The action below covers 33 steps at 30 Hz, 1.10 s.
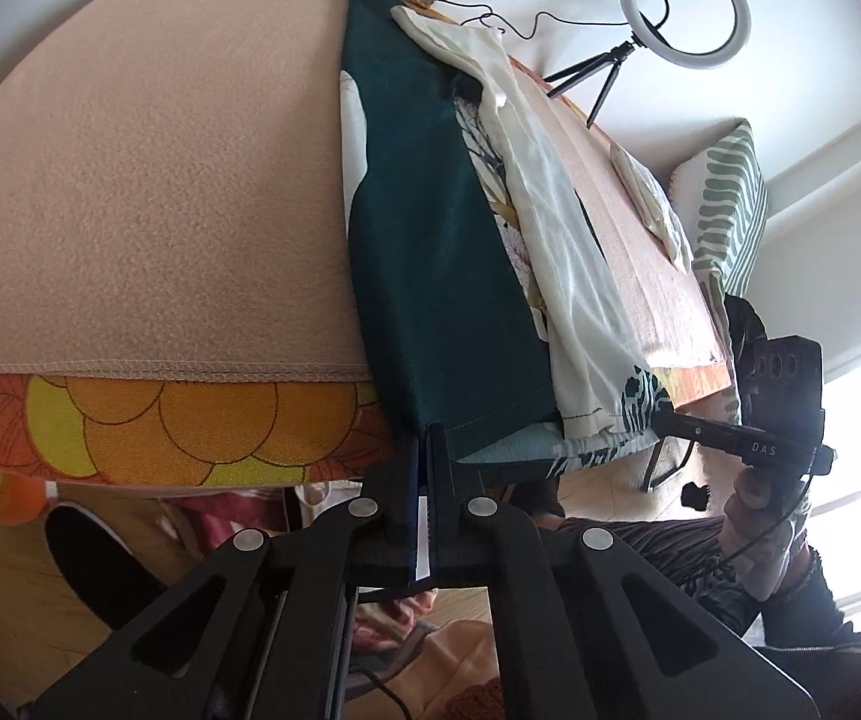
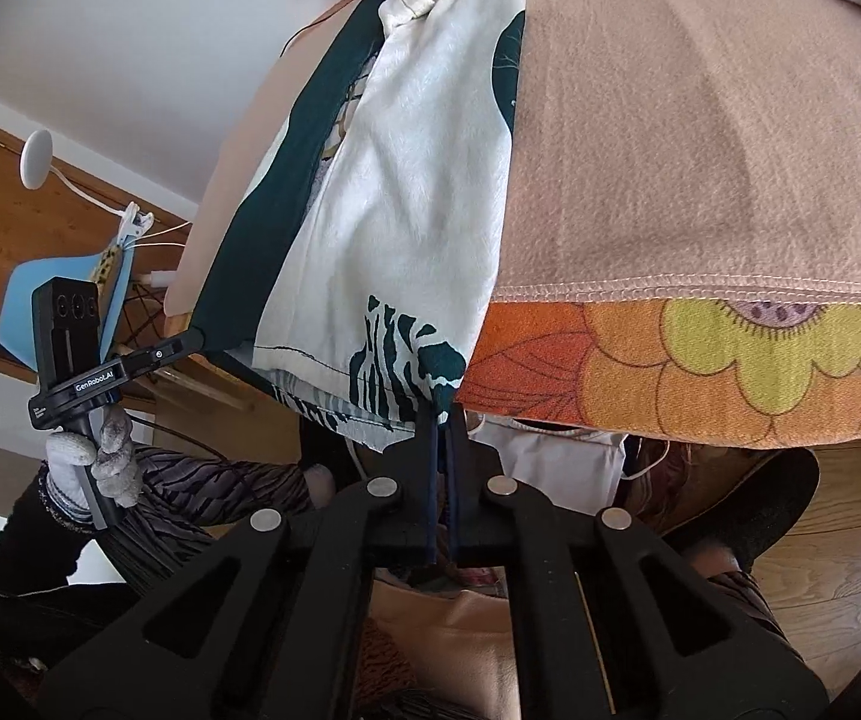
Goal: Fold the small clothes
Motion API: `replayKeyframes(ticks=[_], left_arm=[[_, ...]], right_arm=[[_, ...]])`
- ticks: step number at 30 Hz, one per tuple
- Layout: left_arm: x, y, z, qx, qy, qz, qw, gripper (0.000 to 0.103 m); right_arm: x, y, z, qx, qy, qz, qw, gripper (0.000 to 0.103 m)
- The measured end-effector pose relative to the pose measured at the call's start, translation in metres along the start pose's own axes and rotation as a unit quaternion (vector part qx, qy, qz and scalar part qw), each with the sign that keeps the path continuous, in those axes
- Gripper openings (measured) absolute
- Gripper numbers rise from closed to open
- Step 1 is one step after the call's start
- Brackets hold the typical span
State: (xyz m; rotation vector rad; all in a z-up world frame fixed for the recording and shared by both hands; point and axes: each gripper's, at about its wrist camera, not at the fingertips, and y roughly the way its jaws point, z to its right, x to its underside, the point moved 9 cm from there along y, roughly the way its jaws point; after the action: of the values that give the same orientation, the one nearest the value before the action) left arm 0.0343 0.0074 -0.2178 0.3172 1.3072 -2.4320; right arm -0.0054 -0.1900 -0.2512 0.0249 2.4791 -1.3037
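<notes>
On the left, the left gripper (image 1: 427, 438) had its fingers pressed together on the near hem of the garment (image 1: 448, 252), at the dark green corner that hung just over the near edge of the table (image 1: 130, 210). The garment, green on one side and cream with a dark leafy print on the other, lay in a long narrow strip from the table's near edge to its far edge, on top of the pink cloth (image 1: 160, 150) that covered a flowered sheet (image 1: 190, 426). Further right, the right gripper (image 2: 442, 420) was likewise closed on the hem, at the printed cream corner. As a judgement, the folding was partly done: the lengthwise fold looked made, with both near corners held (probably ready to be carried toward the far edge), and the crosswise fold was left to do. A folded pale piece (image 1: 652, 204) lay near the table's right edge, perhaps one finished earlier item. The left wrist view showed a ring light (image 1: 685, 6) and a striped cushion (image 1: 730, 198) beyond the table; the right wrist view showed instead a gloved hand (image 2: 91, 462) holding the left tool, a blue chair (image 2: 28, 300) and a white lamp (image 2: 37, 159).
</notes>
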Motion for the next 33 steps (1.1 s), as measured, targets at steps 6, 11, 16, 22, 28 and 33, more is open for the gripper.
replayKeyframes(ticks=[6, 11, 16, 22, 28, 33], left_arm=[[-0.005, -0.003, 0.004, -0.004, 0.016, 0.012, 0.9998, 0.000], [-0.001, 0.008, -0.002, -0.003, -0.003, -0.018, 0.9998, 0.031], [-0.003, 0.011, -0.002, 0.000, -0.003, -0.020, 0.9998, 0.031], [-0.006, 0.016, 0.007, 0.015, 0.010, -0.018, 0.9997, 0.000], [-0.025, -0.002, 0.022, 0.034, 0.021, 0.022, 0.9989, 0.000], [-0.055, -0.016, 0.025, 0.047, 0.009, 0.055, 0.9973, 0.000]], right_arm=[[0.003, 0.010, -0.002, 0.001, -0.016, -0.014, 1.000, 0.003], [0.000, 0.006, -0.005, -0.006, -0.025, -0.018, 1.000, 0.003], [-0.004, 0.007, -0.002, -0.016, -0.010, -0.023, 1.000, 0.016], [-0.003, 0.011, -0.011, -0.021, -0.022, -0.030, 0.999, 0.009], [-0.019, -0.007, -0.022, -0.043, -0.019, 0.004, 0.999, 0.004], [-0.050, -0.033, -0.029, -0.081, 0.004, 0.044, 0.996, 0.004]])
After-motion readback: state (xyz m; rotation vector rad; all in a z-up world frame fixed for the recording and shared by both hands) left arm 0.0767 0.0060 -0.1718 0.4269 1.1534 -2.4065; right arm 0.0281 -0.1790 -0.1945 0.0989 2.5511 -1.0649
